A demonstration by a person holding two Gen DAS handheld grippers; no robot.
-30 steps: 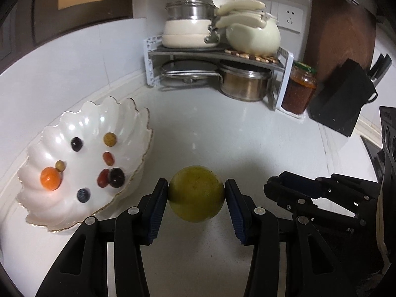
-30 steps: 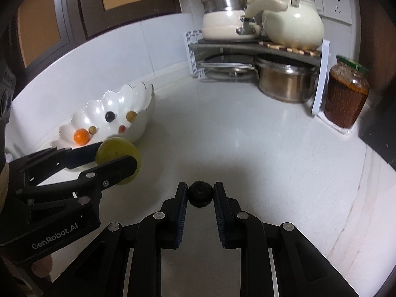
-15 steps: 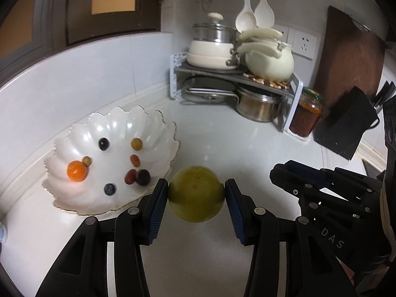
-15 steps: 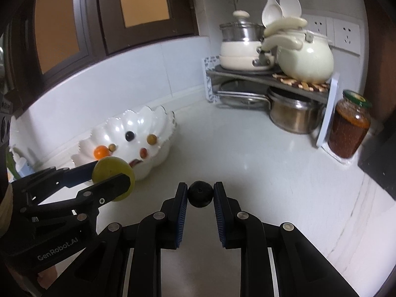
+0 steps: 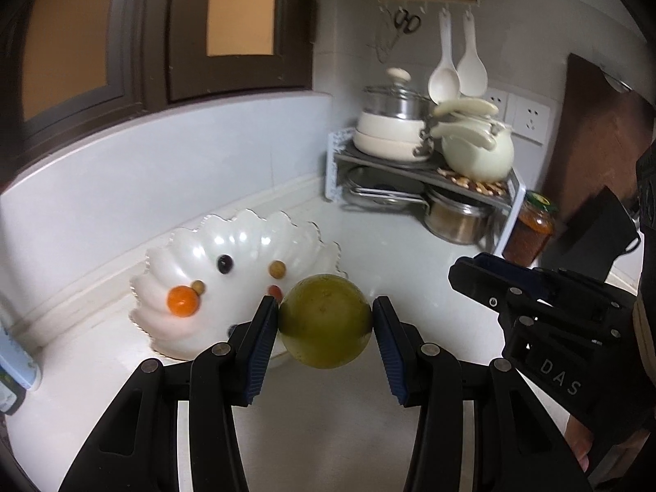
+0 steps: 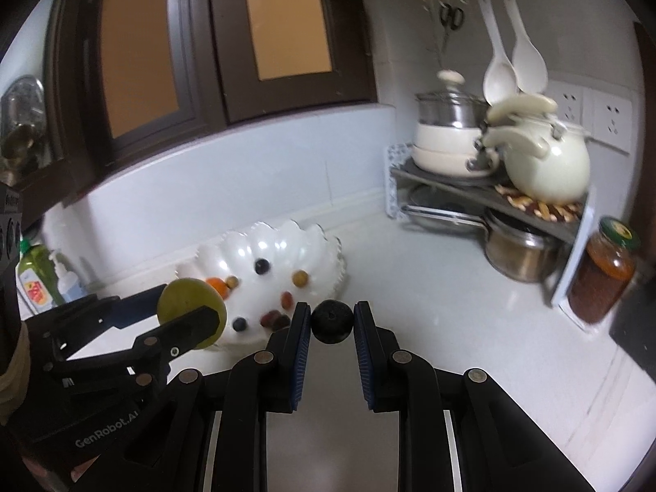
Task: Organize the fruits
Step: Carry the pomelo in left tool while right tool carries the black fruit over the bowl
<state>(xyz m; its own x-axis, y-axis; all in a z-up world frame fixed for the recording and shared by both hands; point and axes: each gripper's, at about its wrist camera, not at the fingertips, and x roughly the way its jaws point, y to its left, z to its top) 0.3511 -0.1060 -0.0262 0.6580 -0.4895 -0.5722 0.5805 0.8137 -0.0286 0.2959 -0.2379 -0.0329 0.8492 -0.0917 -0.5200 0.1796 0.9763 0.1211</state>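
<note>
My left gripper (image 5: 325, 320) is shut on a large green-yellow round fruit (image 5: 326, 320), held above the counter just right of a white scalloped bowl (image 5: 246, 238). The bowl holds several small fruits, among them an orange one (image 5: 182, 301) and a dark one (image 5: 224, 263). My right gripper (image 6: 332, 322) is shut on a small dark round fruit (image 6: 332, 322), held in front of the same bowl (image 6: 311, 242). The left gripper with the green fruit (image 6: 186, 303) shows at left in the right wrist view. The right gripper's body (image 5: 545, 315) shows at right in the left wrist view.
A corner rack (image 5: 422, 172) with pots, a cream kettle (image 5: 477, 149) and a steel pot (image 5: 457, 217) stands at the back. A jar of red sauce (image 5: 529, 229) and a dark knife block (image 5: 594, 233) stand to its right. Soap bottles (image 6: 41, 279) stand far left.
Both grippers have risen and tilted up, each still holding its fruit. The bowl and rack now sit lower and farther in both views, and more wall and window shows.
</note>
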